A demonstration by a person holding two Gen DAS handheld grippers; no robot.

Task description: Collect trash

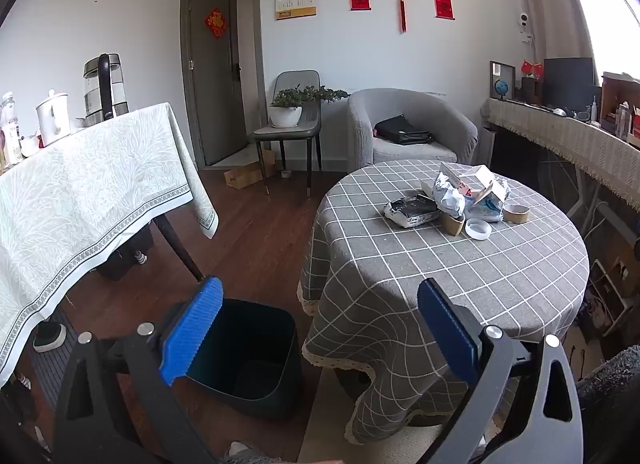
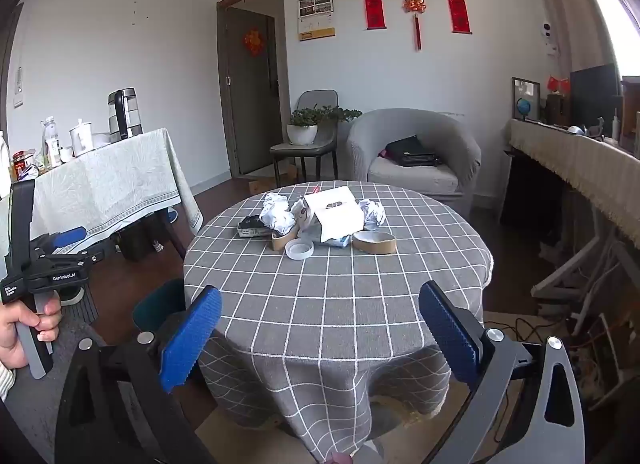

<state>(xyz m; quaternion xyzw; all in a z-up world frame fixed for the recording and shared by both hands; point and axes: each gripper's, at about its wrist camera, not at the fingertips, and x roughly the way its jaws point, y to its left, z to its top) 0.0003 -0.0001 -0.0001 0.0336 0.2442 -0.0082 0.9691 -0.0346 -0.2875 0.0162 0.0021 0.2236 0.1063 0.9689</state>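
Both tools idle, nothing picked up yet. Left gripper [image 1: 320,328] has its blue pads spread wide with nothing between them; right gripper [image 2: 320,330] is the same, fully released and empty. Both hang short of the round table [image 2: 340,304], near its front edge.

Trash sits in one clump toward the far side of the checked cloth: crumpled paper ball [image 2: 277,216], white carton [image 2: 334,210], a second paper wad [image 2: 372,213], dark wrapper [image 2: 251,227], brown tape roll [image 2: 374,242], smaller brown roll [image 2: 283,241], white ring [image 2: 299,250]. Items touch or overlap (exact count behind the carton can't be told).

Bin [image 1: 248,352] is on the floor just left of the table, open and apparently empty — left gripper is above it.

Risks, as judgement:
- Pile is packed tight, so closing on one piece likely drags or knocks a neighbour; rolls could roll off the edge.
- Crumpled paper is light and squashy — a shallow pinch may slip out mid-carry.
- Loose cloth could snag a pad and pull everything.
- Bin mouth is low and partly under the cloth's overhang, so a drop from table height could miss.
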